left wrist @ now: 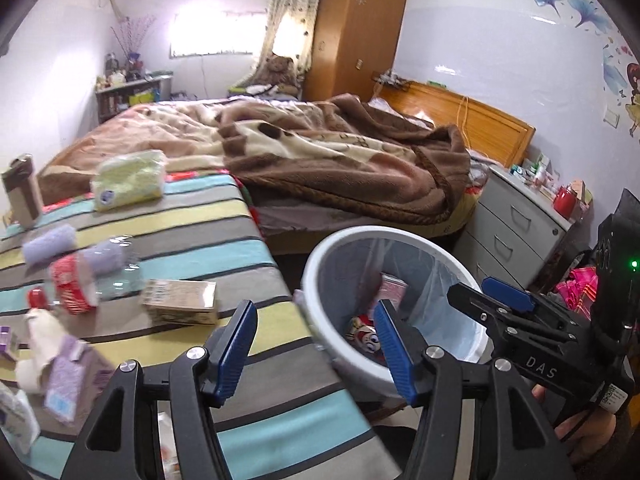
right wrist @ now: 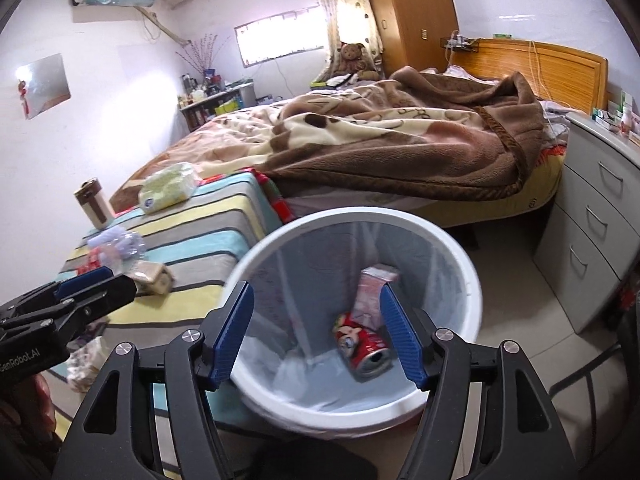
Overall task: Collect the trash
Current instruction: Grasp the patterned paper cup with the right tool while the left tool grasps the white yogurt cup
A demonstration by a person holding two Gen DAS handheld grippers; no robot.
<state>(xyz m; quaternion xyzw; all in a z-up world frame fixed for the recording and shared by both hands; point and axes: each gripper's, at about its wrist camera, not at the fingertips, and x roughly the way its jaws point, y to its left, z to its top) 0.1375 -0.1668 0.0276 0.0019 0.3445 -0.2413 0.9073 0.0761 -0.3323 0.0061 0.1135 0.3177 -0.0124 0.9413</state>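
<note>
A white trash bin (right wrist: 448, 240) with a clear liner stands on the floor beside the striped table (left wrist: 224, 208). Inside lie a red can (right wrist: 362, 342) and a pink carton (right wrist: 372, 292); both also show in the left wrist view, the can (left wrist: 366, 338) and the carton (left wrist: 394, 286). My right gripper (right wrist: 318, 334) is open and empty over the bin. My left gripper (left wrist: 316, 346) is open and empty at the table's right edge, beside the bin's rim (left wrist: 320, 248). On the table lie a plastic bottle (left wrist: 86, 280), a tan box (left wrist: 180, 302), a purple carton (left wrist: 70, 376) and a tissue pack (left wrist: 130, 180).
A bed with a brown blanket (left wrist: 340, 152) stands behind the table. A grey drawer unit (left wrist: 516, 224) stands right of the bin. A brown-and-white cup (left wrist: 22, 192) stands at the table's far left. A wooden wardrobe (left wrist: 360, 28) is at the back.
</note>
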